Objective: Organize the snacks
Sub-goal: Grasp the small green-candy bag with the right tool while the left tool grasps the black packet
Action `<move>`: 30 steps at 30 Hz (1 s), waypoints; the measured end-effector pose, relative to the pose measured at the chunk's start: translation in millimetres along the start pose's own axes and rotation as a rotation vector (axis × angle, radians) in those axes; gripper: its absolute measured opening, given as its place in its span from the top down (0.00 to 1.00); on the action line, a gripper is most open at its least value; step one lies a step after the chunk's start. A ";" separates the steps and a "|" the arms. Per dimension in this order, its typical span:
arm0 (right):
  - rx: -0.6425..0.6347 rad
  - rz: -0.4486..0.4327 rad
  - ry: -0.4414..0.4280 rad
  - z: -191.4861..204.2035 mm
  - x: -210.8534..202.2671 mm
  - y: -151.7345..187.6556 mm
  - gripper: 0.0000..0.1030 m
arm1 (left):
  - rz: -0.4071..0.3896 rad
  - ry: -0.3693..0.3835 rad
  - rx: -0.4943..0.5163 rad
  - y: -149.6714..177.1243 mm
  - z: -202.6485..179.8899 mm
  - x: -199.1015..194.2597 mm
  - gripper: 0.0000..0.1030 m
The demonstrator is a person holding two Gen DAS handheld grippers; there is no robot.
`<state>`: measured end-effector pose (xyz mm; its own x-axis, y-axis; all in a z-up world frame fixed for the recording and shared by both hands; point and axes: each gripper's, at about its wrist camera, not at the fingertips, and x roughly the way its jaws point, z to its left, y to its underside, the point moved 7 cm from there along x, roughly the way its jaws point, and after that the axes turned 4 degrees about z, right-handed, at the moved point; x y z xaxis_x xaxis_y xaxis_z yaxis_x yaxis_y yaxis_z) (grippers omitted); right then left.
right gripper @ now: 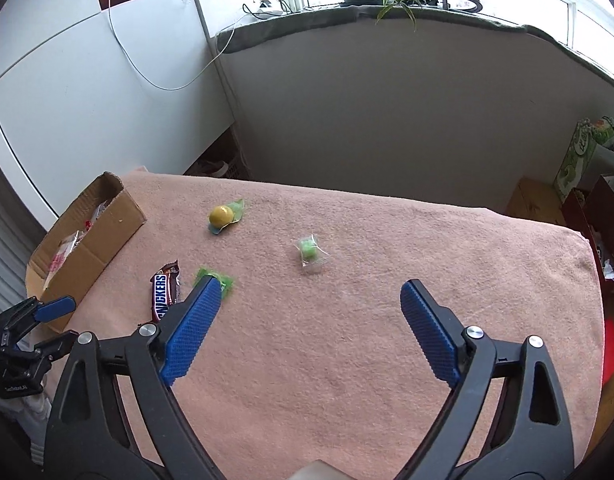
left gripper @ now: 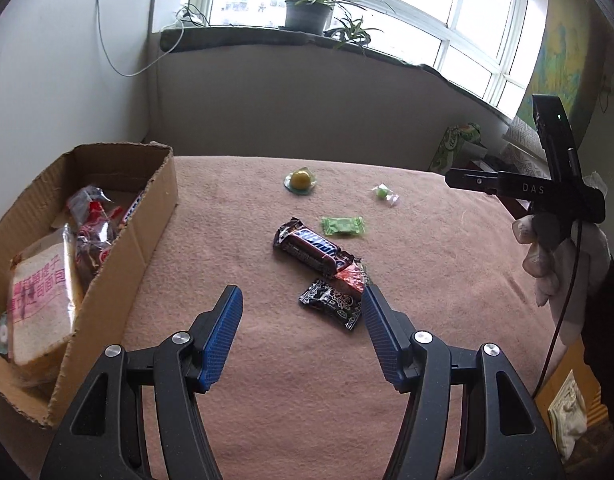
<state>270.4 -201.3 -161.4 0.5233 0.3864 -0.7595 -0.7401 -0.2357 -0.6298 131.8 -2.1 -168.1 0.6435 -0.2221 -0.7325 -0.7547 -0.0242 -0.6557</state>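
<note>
Spread left gripper beside black packet, bare cloth boxward

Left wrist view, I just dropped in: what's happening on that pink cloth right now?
A person is sorting snacks into the cardboard box, which already holds packaged bread and other wrapped items. Both grippers are open and hold nothing. The left gripper hovers near the black patterned packet, beside the Snickers bar and a red wrapper. The right gripper hangs over the cloth. A green candy, a yellow jelly cup and a clear-wrapped green sweet lie loose.
</note>
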 end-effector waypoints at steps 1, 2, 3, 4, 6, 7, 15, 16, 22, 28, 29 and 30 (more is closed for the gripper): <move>-0.010 0.007 -0.004 0.9 4.4 -1.8 0.12 | 0.012 -0.002 0.014 0.6 -1.7 5.1 0.43; -0.019 0.015 -0.009 2.7 8.8 -3.3 0.16 | 0.027 0.000 0.026 1.3 -3.4 10.5 0.45; -0.028 0.024 -0.014 4.8 13.8 -4.7 0.20 | 0.044 0.003 0.037 1.9 -5.3 15.9 0.45; -0.036 0.031 -0.017 6.3 18.0 -6.1 0.21 | 0.055 0.006 0.048 2.6 -7.2 20.3 0.45; -0.055 0.043 -0.019 8.5 26.4 -8.9 0.21 | 0.077 0.004 0.077 4.5 -12.5 28.8 0.45; -0.065 0.049 -0.017 9.5 31.0 -9.7 0.22 | 0.088 0.006 0.095 5.9 -16.1 33.1 0.45; -0.122 0.109 -0.016 11.8 62.9 -10.5 0.32 | 0.148 -0.036 0.237 10.7 -31.0 63.6 0.45; -0.128 0.113 -0.014 12.0 66.0 -10.8 0.32 | 0.152 -0.037 0.250 10.2 -31.9 66.2 0.45; -0.161 0.137 0.005 14.1 85.6 -14.6 0.40 | 0.156 -0.015 0.297 15.7 -39.8 72.4 0.53; -0.183 0.161 0.022 17.5 104.9 -15.7 0.50 | 0.148 0.009 0.312 19.5 -45.5 69.2 0.63; -0.188 0.164 0.029 17.8 107.6 -15.4 0.51 | 0.149 0.012 0.312 19.8 -45.5 68.6 0.63; -0.191 0.167 0.036 18.5 110.1 -15.2 0.53 | 0.149 0.016 0.311 19.8 -44.5 67.5 0.64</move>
<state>331.4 -138.7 -232.4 0.4171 0.2970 -0.8589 -0.7263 -0.4592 -0.5115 154.6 -60.9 -222.3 0.5250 -0.2156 -0.8233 -0.7638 0.3073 -0.5676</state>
